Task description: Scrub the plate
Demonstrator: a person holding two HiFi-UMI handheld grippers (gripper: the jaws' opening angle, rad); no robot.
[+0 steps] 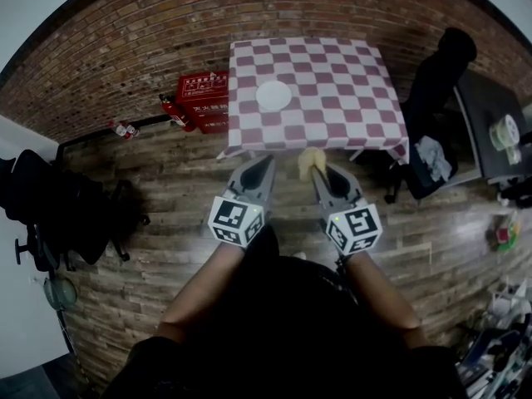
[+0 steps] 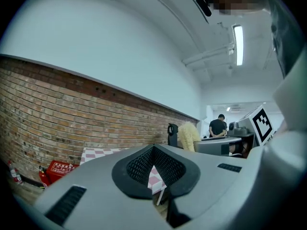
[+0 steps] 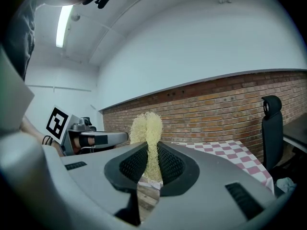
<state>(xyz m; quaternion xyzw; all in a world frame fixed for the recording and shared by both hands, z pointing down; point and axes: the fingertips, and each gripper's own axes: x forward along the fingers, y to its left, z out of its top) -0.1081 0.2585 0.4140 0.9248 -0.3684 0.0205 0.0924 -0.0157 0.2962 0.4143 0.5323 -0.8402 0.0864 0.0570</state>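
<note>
A white plate (image 1: pixel 273 96) lies on the table with the pink-and-white checked cloth (image 1: pixel 332 98), left of its middle. I stand back from the table. My right gripper (image 1: pixel 319 169) is shut on a pale yellow fibrous scrubber (image 1: pixel 310 163), which sticks up between its jaws in the right gripper view as the scrubber (image 3: pixel 147 133). My left gripper (image 1: pixel 268 163) is shut with nothing in it, level with the right one, just short of the table's near edge. In the left gripper view the scrubber (image 2: pixel 188 135) shows off to the right.
A red box (image 1: pixel 203 100) and a fire extinguisher (image 1: pixel 176 115) sit on the floor left of the table. A black chair (image 1: pixel 432 98) and a desk (image 1: pixel 490 123) stand to the right. Another black chair (image 1: pixel 58 206) is at the left. A person (image 2: pixel 218 126) stands far off.
</note>
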